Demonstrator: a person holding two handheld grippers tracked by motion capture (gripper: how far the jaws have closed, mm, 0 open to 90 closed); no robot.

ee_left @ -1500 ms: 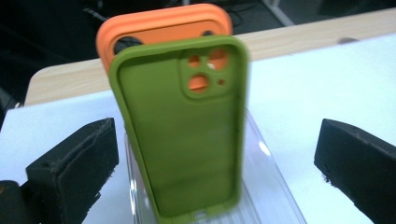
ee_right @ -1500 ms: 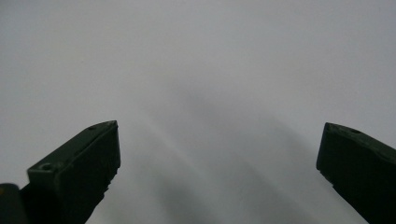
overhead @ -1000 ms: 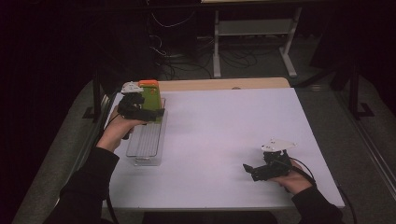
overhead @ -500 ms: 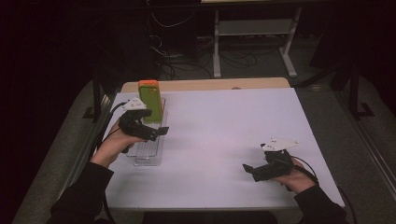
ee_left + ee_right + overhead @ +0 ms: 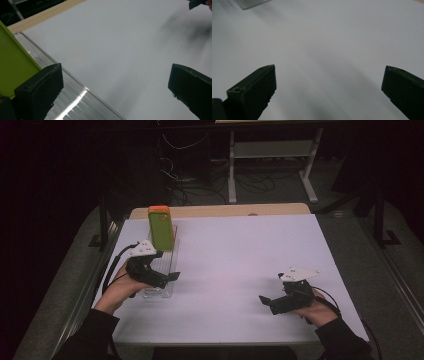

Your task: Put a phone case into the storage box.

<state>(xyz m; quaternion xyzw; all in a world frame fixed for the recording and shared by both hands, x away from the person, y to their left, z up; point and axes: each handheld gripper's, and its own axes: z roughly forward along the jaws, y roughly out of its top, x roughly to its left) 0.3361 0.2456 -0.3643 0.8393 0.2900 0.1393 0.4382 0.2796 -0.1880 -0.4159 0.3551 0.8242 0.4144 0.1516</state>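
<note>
I see the green box (image 5: 161, 228) standing upright at the far end of the clear tray (image 5: 161, 287) near the surface's left edge; placement looks done. My left gripper (image 5: 165, 276) and right gripper (image 5: 266, 300) both have fingers apart, empty.

Counter (image 5: 240, 265): white top, wood strip at far edge. Beyond it, dark floor with loose cables (image 5: 200, 180) and a white frame (image 5: 270, 150).

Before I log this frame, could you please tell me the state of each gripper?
Left gripper: open, holding nothing, over the clear tray.
Right gripper: open, holding nothing.
</note>
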